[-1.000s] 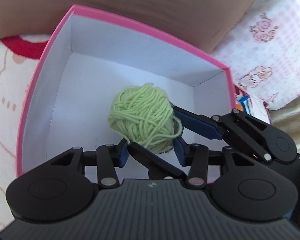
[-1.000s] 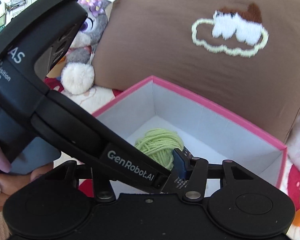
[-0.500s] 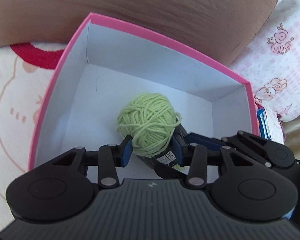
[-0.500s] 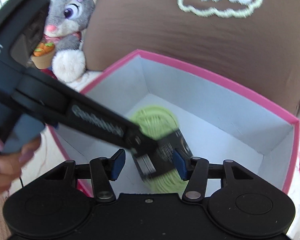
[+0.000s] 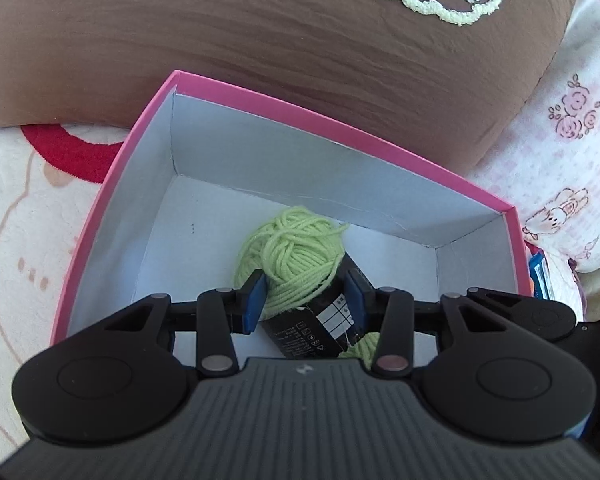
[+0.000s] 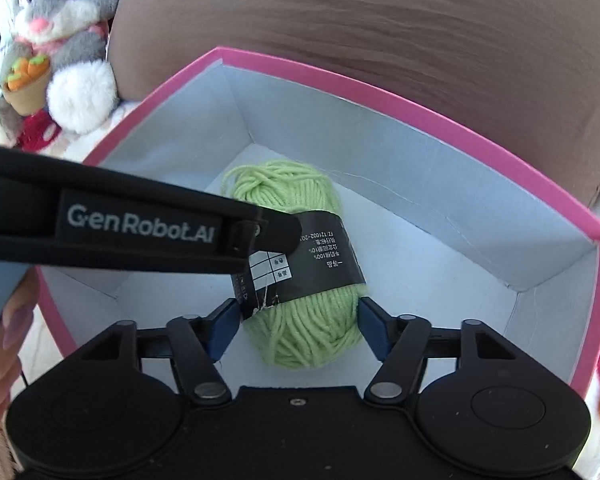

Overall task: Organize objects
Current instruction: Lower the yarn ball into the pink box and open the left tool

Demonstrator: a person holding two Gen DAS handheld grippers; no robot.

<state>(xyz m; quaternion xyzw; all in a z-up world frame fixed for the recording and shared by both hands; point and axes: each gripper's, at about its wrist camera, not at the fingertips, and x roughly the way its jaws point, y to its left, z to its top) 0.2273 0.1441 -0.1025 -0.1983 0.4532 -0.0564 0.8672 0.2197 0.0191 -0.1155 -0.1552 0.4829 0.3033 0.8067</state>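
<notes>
A light green yarn skein with a black paper label hangs low inside the pink box, which has white inner walls. My left gripper is shut on the skein, its blue pads pressing the label end from both sides. In the right wrist view the left gripper reaches in from the left onto the skein. My right gripper has its jaws opening. The skein's near end lies between its blue pads, which stand just off the yarn. The pink box rim runs behind.
A brown pillow leans behind the box. A grey plush rabbit sits at the far left beside it. A pink-patterned cushion lies to the right, and a white fleece blanket is under the box. A person's hand holds the left gripper.
The right gripper's jaws have widened around the skein and its fingers have left the left wrist view. The skein has turned, so its black label shows. Both cameras tilted further down into the box.
</notes>
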